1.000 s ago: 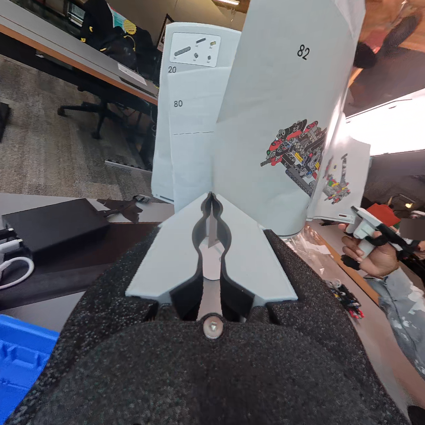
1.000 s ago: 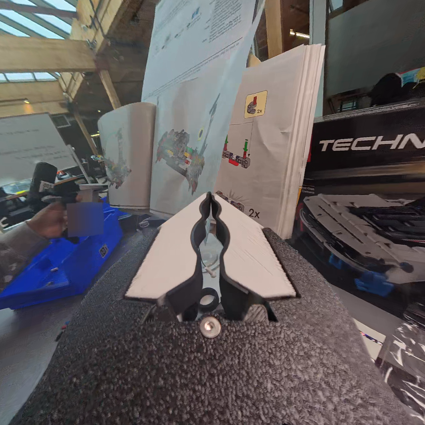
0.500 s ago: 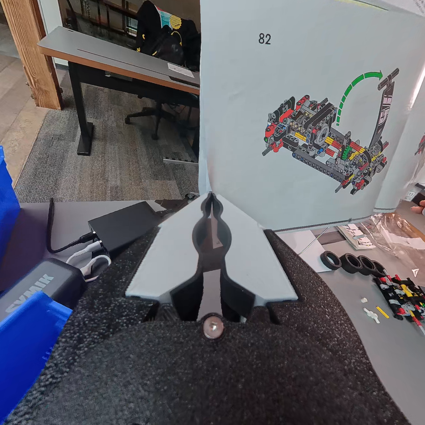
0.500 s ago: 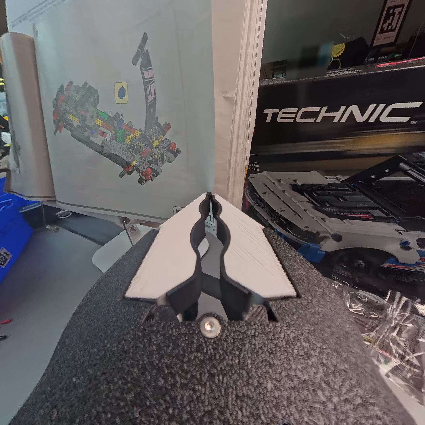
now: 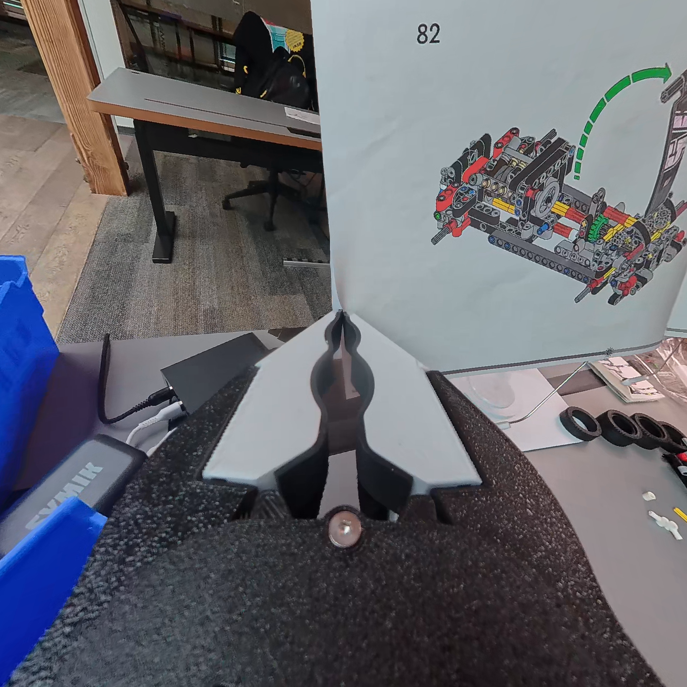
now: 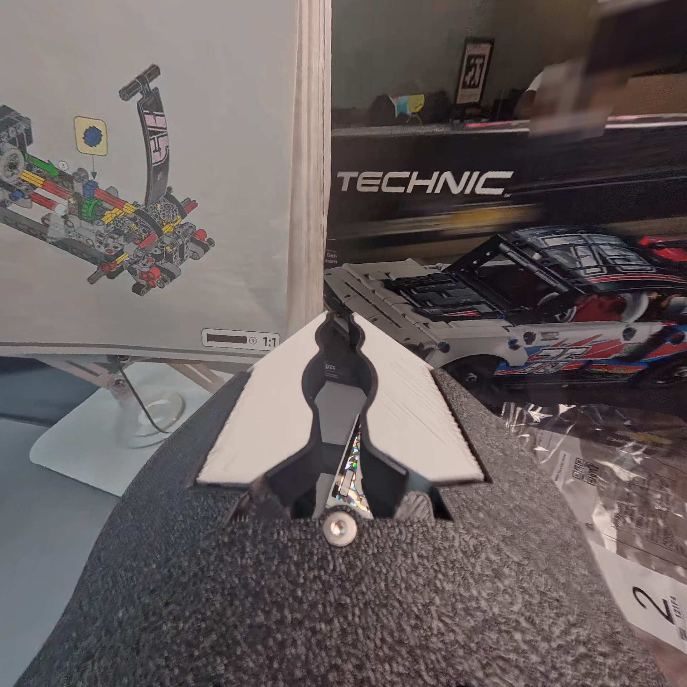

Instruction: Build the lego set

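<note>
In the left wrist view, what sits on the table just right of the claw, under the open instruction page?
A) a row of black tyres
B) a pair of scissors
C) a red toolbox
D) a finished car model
A: a row of black tyres stands on the grey table below the instruction page.

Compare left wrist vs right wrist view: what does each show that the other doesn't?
Left wrist only: four black tyres in a row, small loose white and yellow pieces, a blue bin, a black box with cables, and a desk across the room.

Right wrist only: the set's black box with a car picture, and clear parts bags.

Both: the upright instruction booklet on its stand, and each view's own gripper, left and right, with jaws shut and empty.
</note>
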Demonstrator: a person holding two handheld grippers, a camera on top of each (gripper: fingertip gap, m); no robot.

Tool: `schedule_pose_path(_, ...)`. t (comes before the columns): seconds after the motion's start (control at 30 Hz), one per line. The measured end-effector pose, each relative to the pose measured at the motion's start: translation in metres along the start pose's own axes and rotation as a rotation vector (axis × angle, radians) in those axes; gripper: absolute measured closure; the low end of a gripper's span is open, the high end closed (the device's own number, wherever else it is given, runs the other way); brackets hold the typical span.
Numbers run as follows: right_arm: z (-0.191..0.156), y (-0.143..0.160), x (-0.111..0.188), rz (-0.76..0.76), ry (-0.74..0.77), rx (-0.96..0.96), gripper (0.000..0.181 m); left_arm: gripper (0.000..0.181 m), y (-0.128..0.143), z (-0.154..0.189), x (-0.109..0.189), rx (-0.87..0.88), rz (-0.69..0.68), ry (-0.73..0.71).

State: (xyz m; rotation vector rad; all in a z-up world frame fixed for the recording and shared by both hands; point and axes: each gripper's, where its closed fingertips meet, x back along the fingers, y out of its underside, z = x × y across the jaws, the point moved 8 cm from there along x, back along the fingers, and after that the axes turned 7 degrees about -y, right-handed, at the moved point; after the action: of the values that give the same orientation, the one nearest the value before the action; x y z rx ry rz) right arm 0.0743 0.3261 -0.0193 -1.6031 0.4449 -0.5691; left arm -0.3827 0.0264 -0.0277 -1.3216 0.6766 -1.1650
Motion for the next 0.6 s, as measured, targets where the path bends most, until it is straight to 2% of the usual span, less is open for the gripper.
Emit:
schedule_pose_path(0.07,-0.014,-0.012,0.014,0.096,0.033,0.102,0.177,0.181,-0.001,0.000,0.000,-0.017,0.007,-0.011)
schedule_pose_path(0.17,-0.058,-0.024,0.022,0.152,-0.105,0.241,0.175,0.181,-0.004,0.000,0.000,-0.022,0.012,-0.019)
schedule_pose_path(0.33,-0.135,-0.018,0.003,0.070,-0.333,0.306,0.170,0.181,-0.007,0.001,-0.001,-0.011,0.023,-0.034)
schedule_pose_path(0.43,-0.172,-0.010,-0.018,0.017,-0.341,0.305,0.165,0.181,-0.006,0.001,-0.001,-0.011,0.024,-0.043)
schedule_pose_path(0.5,-0.179,-0.004,-0.034,-0.027,-0.289,0.309,0.161,0.181,-0.007,0.001,0.000,-0.004,0.024,-0.037)
schedule_pose_path(0.6,-0.165,-0.002,-0.046,-0.045,-0.206,0.279,0.155,0.181,-0.007,0.000,0.004,-0.002,0.005,-0.012)
